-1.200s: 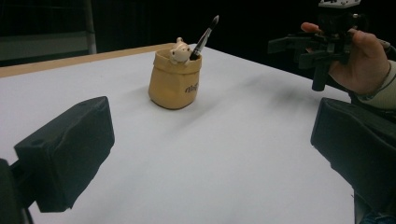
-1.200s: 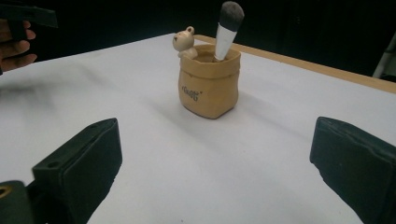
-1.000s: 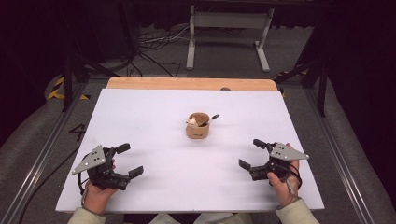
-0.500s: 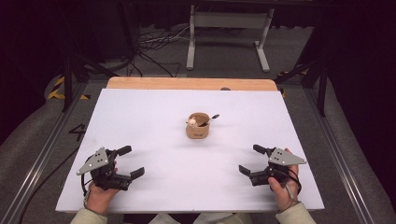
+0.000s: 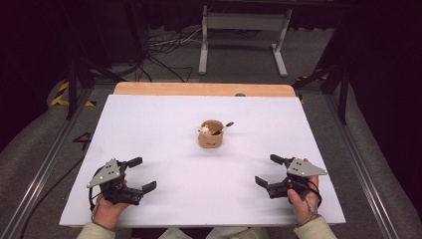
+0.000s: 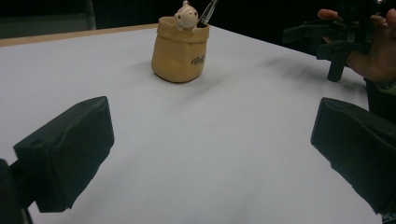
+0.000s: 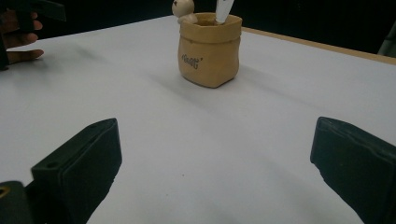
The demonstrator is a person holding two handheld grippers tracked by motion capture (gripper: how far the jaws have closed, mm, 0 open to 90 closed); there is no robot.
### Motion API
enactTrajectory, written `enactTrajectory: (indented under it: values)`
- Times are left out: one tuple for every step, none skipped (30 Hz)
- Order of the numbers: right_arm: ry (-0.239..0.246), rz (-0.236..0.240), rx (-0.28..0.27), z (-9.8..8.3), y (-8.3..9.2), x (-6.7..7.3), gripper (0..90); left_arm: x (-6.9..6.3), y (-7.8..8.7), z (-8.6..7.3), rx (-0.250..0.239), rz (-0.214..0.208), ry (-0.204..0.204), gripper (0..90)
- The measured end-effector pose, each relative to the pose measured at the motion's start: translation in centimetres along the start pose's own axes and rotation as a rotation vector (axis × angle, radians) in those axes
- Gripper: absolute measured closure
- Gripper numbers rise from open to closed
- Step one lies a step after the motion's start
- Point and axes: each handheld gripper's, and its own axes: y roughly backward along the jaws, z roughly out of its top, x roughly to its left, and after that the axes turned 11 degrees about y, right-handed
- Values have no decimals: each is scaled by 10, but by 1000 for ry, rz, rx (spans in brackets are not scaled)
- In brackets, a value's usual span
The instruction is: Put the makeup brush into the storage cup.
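A small tan pot [image 5: 211, 135] with a little figure and a spoon in it stands mid-worktop [image 5: 149, 129], and well short of it, toward the person, the left tongs [image 5: 139, 174] and right tongs [image 5: 268, 171] sit spread wide, holding nothing.

Over the last second both tools draw back toward the person's edge of the worktop [image 5: 149, 124]. The left tool [image 5: 142, 174] slides nearer the front edge and slightly inward, so less of the forearm behind it shows. The right tool [image 5: 268, 172] likewise retreats toward the person, ending lower in the high view. Each now lies farther from the tan pot [image 5: 211, 134], and both sets of jaws are spread wide.
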Motion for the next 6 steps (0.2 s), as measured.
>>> enactTrajectory:
  values:
    - [0, -1, -4, 0, 0, 0, 20, 0, 0, 0, 0, 0, 0, 1]
    - [1, -2, -5, 1, 1, 0, 20, 0, 0, 0, -4, -1, 5, 1]
    - [1, -1, -8, 1, 1, 0, 20, 0, 0, 0, -3, -2, 4, 1]
    - [1, 3, -10, 2, 1, 0, 20, -1, 0, 0, -5, -3, 5, 1]
    - [3, 3, -8, 2, 1, 0, 20, -1, 0, 0, -5, -3, 5, 1]
    - [3, 3, -8, 2, 1, 0, 20, -1, 0, 0, -3, -3, 4, 1]
